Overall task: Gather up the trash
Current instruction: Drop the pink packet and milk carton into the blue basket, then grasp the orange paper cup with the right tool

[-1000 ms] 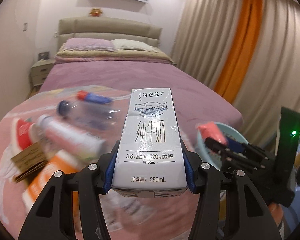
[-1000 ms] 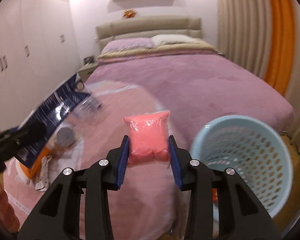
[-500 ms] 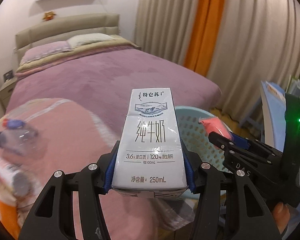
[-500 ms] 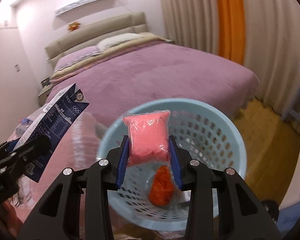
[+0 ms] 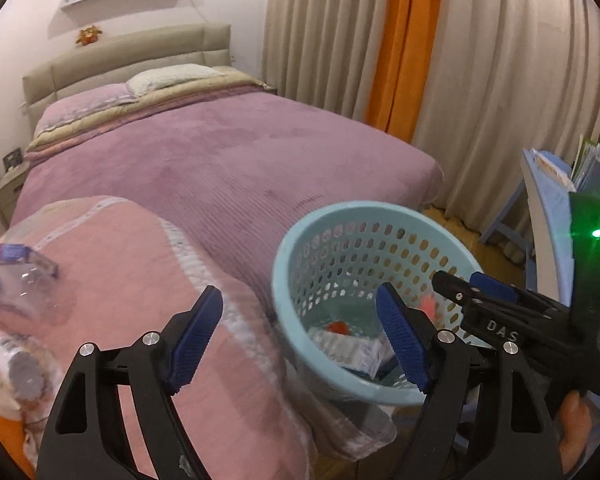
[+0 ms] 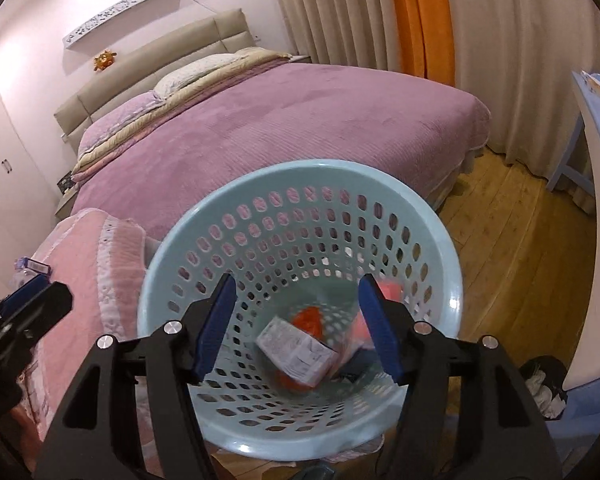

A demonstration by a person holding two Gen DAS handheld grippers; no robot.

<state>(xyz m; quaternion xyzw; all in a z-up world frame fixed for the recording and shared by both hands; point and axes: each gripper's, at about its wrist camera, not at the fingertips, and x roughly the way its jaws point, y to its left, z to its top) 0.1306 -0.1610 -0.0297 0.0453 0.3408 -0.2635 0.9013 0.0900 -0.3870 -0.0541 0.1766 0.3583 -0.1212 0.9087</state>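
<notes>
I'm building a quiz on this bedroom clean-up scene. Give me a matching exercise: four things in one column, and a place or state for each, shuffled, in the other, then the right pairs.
Things:
1. white milk carton
2. clear plastic bottle with a blue cap
3. light blue perforated plastic basket
4. left tongs

Places or states:
A. lying on the pink blanket
B. standing on the wooden floor beside the bed
C. lying inside the basket
D. jaws opening, nothing between them

Pairs: 1-C, 2-A, 3-B, 4-D
</notes>
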